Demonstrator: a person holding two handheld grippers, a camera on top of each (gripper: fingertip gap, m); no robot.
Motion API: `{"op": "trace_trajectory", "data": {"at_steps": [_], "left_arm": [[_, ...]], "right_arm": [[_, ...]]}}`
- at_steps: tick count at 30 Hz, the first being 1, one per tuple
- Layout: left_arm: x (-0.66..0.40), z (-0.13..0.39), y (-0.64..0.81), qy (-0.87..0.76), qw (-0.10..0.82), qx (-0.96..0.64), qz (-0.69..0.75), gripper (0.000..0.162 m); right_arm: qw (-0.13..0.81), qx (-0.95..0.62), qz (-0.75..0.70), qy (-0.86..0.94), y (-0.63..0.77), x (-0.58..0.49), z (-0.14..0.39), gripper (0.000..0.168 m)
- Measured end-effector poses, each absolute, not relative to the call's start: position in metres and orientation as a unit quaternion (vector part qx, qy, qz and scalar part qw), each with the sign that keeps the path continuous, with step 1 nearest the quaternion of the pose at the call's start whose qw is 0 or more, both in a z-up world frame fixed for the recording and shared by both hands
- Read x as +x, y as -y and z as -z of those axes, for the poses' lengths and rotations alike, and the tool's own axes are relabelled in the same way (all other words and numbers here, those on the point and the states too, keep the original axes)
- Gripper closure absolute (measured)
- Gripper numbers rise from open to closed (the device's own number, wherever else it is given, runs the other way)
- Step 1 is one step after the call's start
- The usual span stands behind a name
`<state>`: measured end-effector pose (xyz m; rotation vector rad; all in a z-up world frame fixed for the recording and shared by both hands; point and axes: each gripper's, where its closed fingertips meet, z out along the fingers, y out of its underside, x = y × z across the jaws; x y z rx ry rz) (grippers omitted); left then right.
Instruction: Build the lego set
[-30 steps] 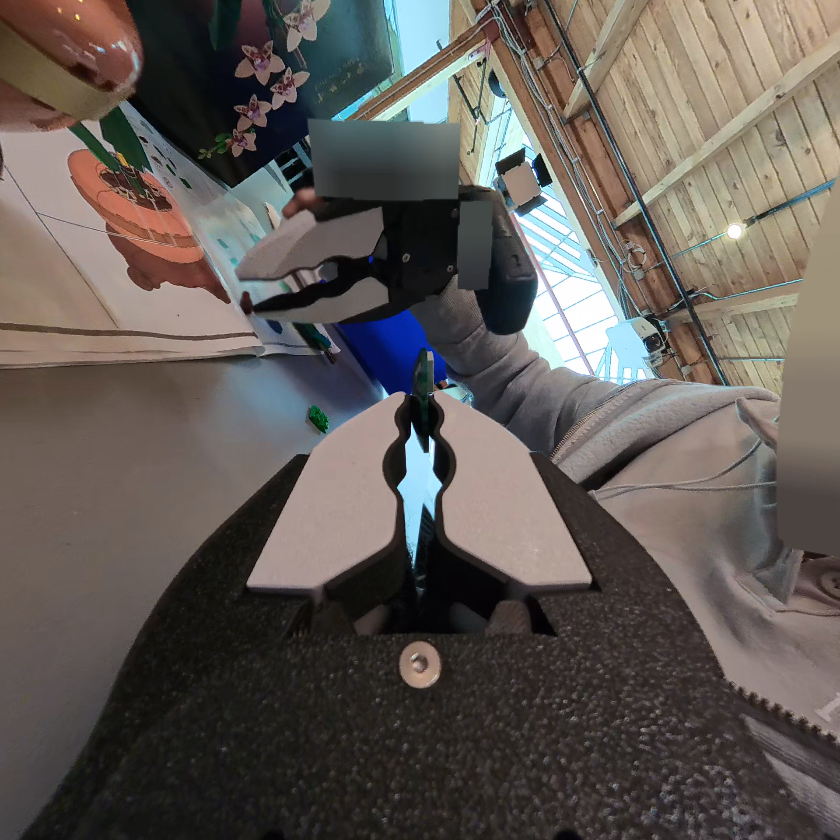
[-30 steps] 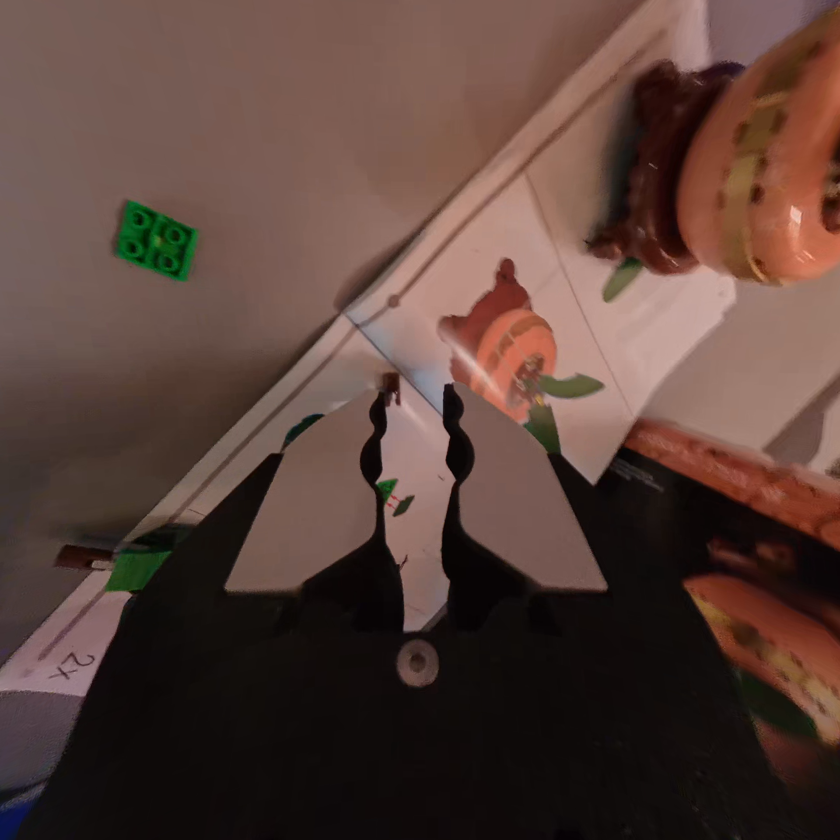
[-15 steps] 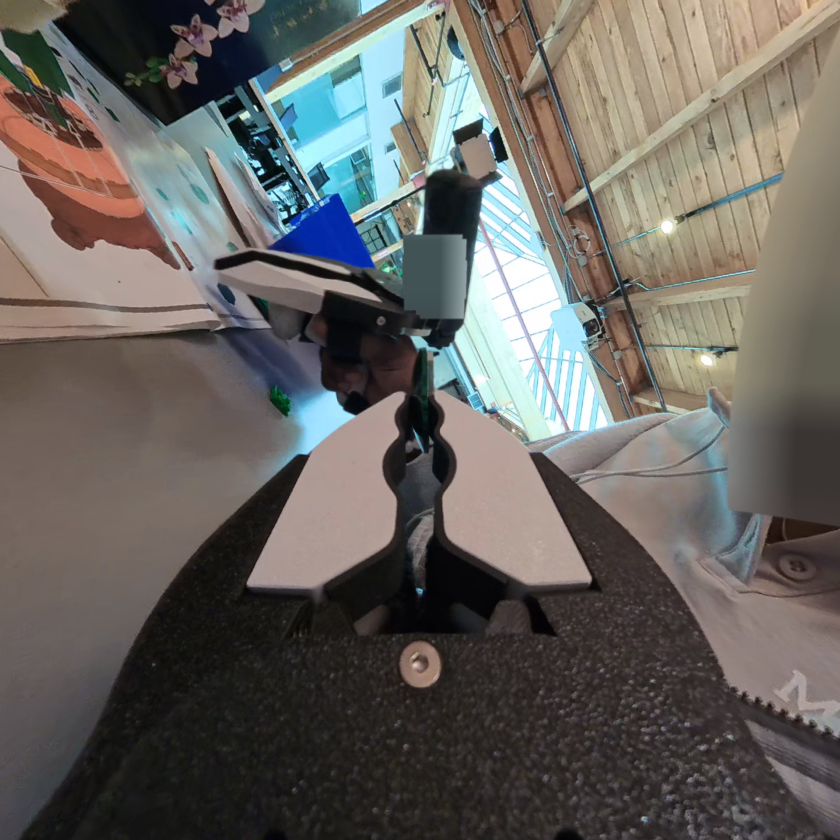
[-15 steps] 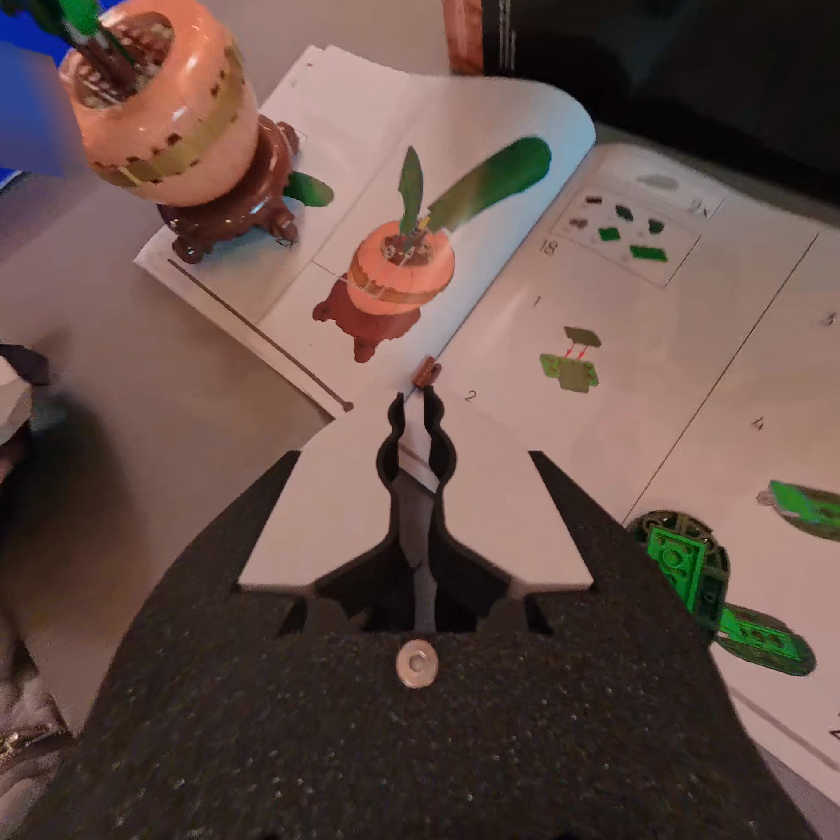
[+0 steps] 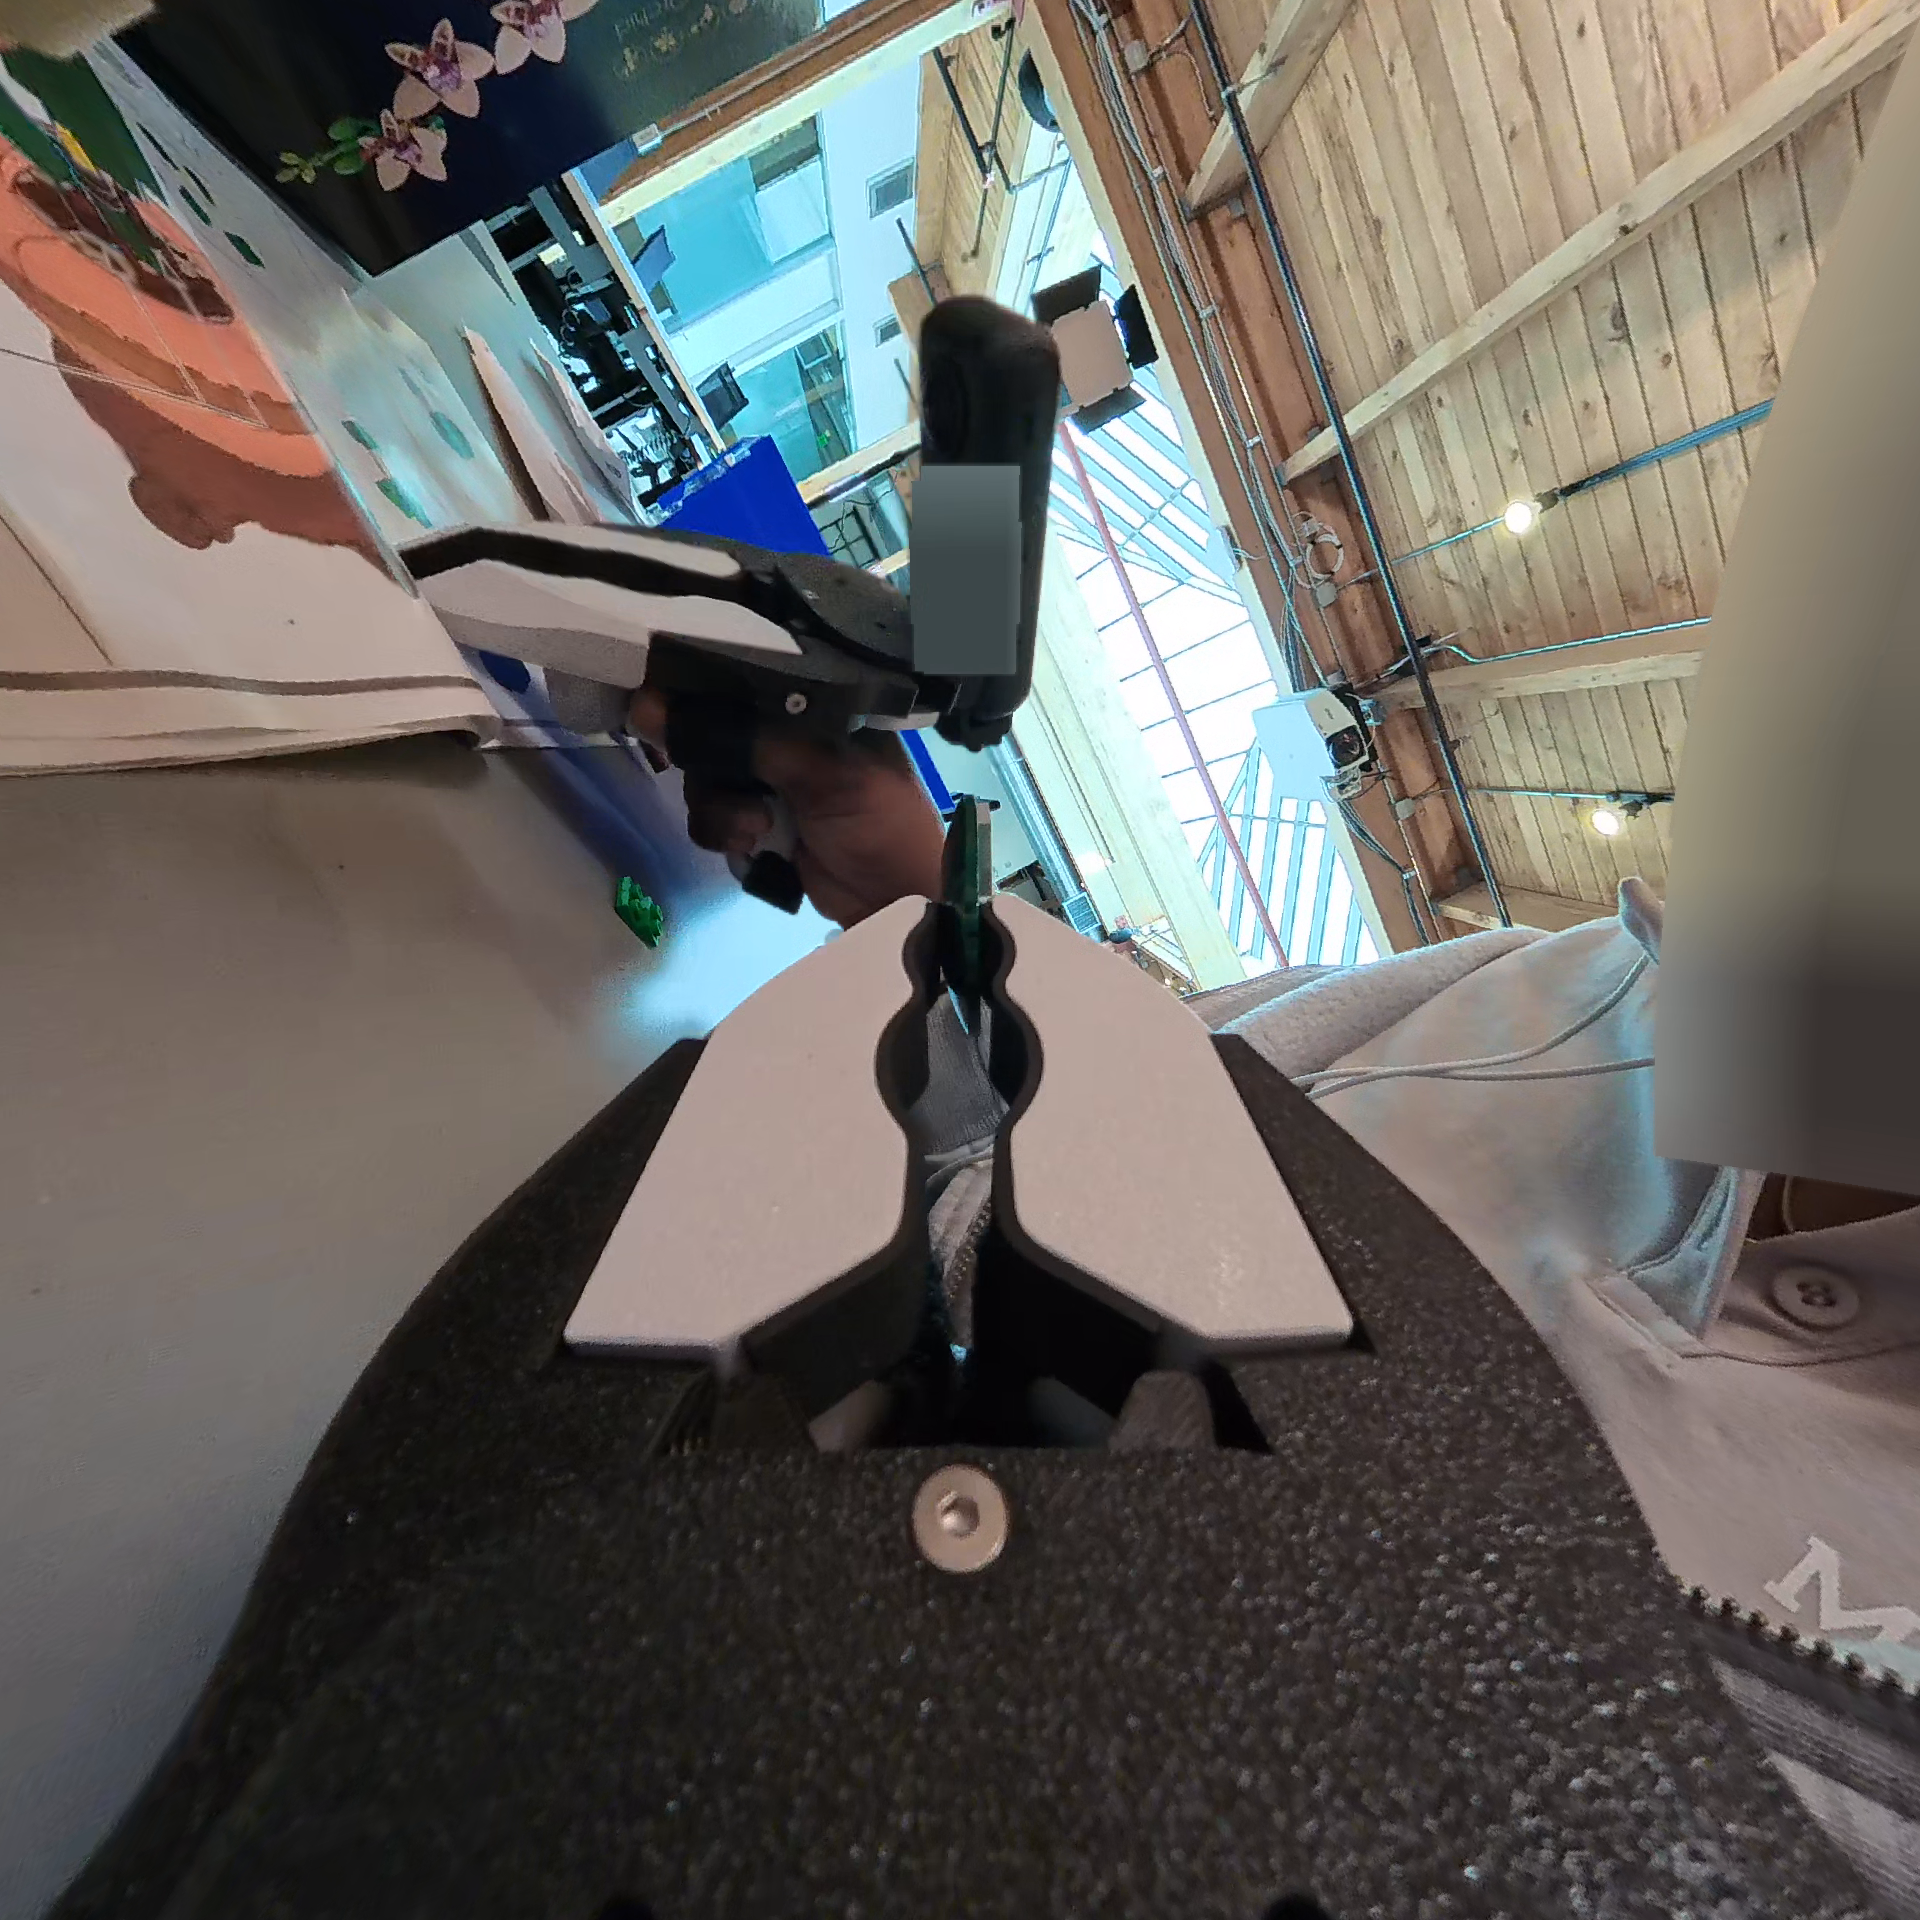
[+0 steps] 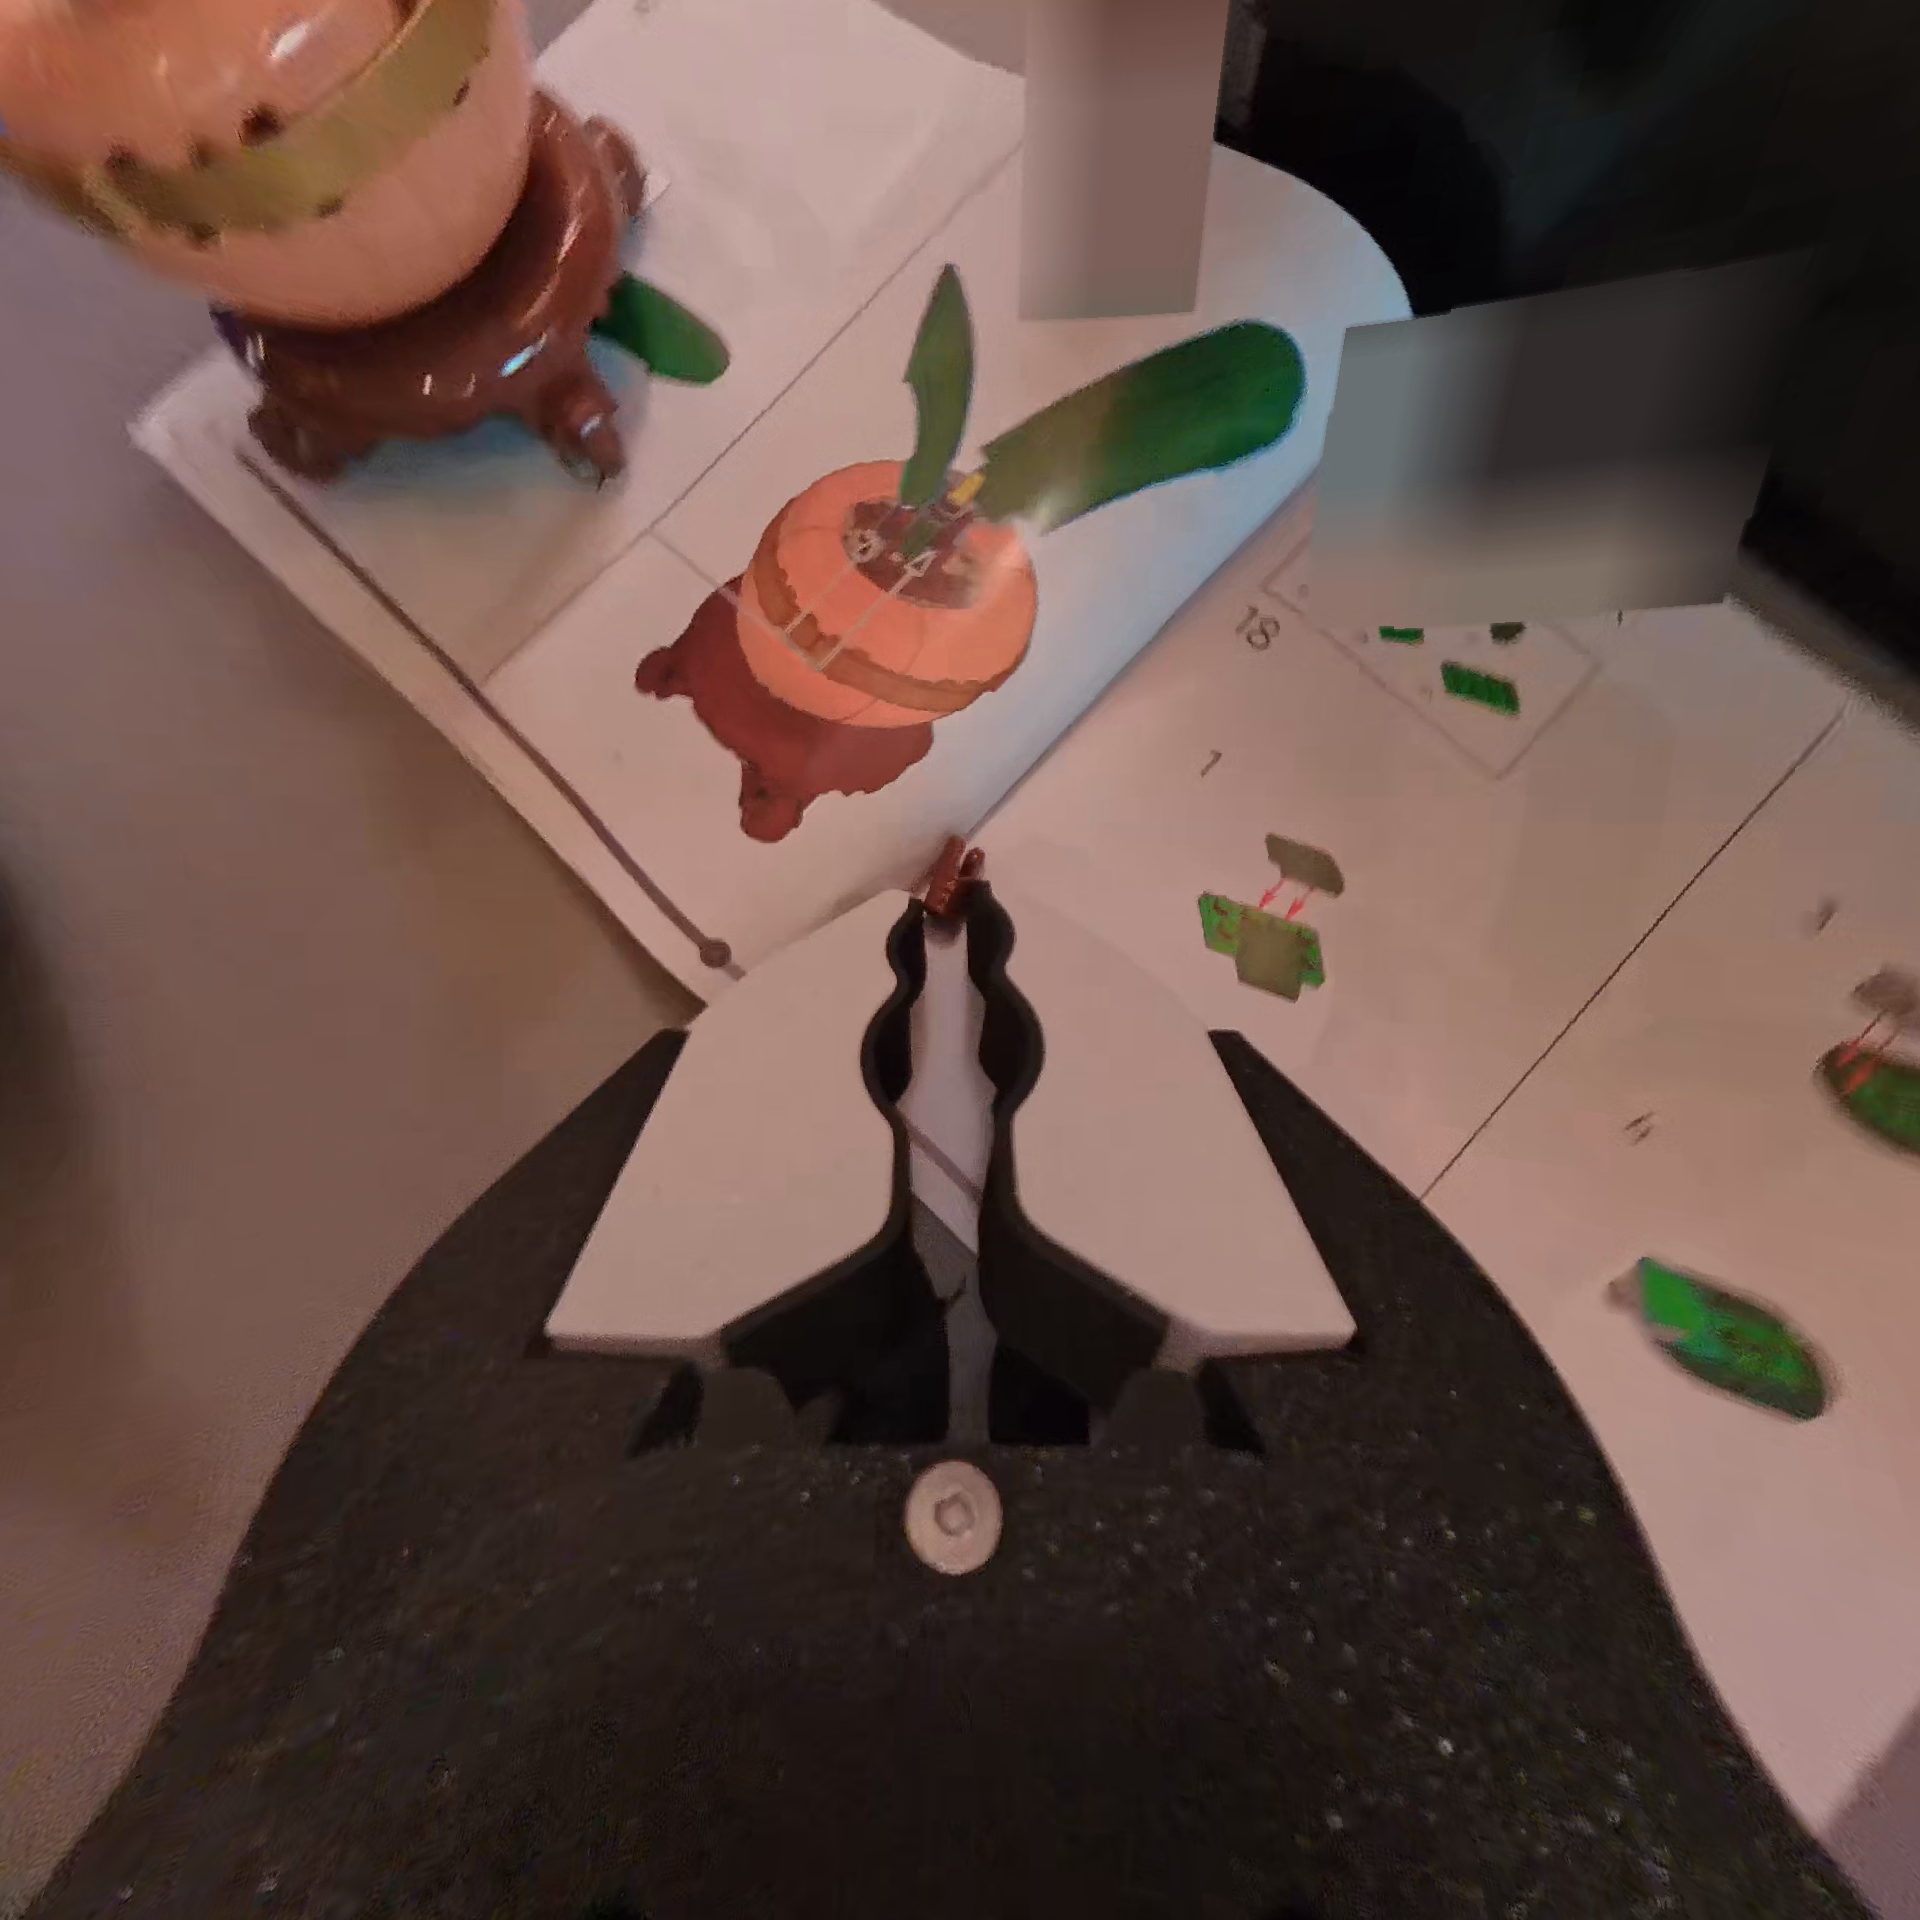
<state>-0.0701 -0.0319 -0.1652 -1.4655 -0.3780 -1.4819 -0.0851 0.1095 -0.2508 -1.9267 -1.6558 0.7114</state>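
My left gripper (image 5: 961, 914) is shut on a thin dark green lego piece (image 5: 966, 868) that stands edge-on between its tips, held up off the grey table. My right gripper (image 6: 948, 914) is shut on a small brown lego piece (image 6: 951, 888) at its tips, above the open instruction booklet (image 6: 1351, 935). The right gripper also shows in the left wrist view (image 5: 582, 603), over the booklet (image 5: 208, 665). The built orange and brown lego pot (image 6: 343, 239) stands on the booklet's far left corner.
A small green lego piece (image 5: 639, 909) lies on the grey table (image 5: 260, 1039). The dark set box with orchid pictures (image 5: 436, 94) stands behind the booklet. A person in a grey sweater (image 5: 1507, 1195) is close on the right.
The right gripper has swung round over the booklet, closed from open onto the small brown piece and moved closer to the pot. The left gripper still holds the green piece.
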Motion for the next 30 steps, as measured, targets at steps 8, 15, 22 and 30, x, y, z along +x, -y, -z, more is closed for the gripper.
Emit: {"op": "trace_trajectory", "data": {"at_steps": [8, 15, 22, 30], "left_arm": [[-0.071, 0.165, 0.029, 0.159, 0.492, -0.605, 0.606, 0.157], [-0.073, 0.166, 0.028, 0.166, 0.499, -0.608, 0.594, 0.157], [-0.072, 0.167, 0.029, 0.163, 0.5, -0.614, 0.589, 0.157], [-0.074, 0.167, 0.026, 0.176, 0.496, -0.606, 0.597, 0.157]], "right_arm": [[0.371, -0.339, -0.05, 0.863, -0.12, -0.078, 0.237, 0.161], [0.288, -0.367, -0.145, 0.873, -0.115, -0.076, 0.243, 0.16], [0.167, -0.433, -0.216, 0.859, -0.112, -0.076, 0.245, 0.16], [0.159, -0.414, -0.199, 0.874, -0.111, -0.083, 0.245, 0.161]]}}
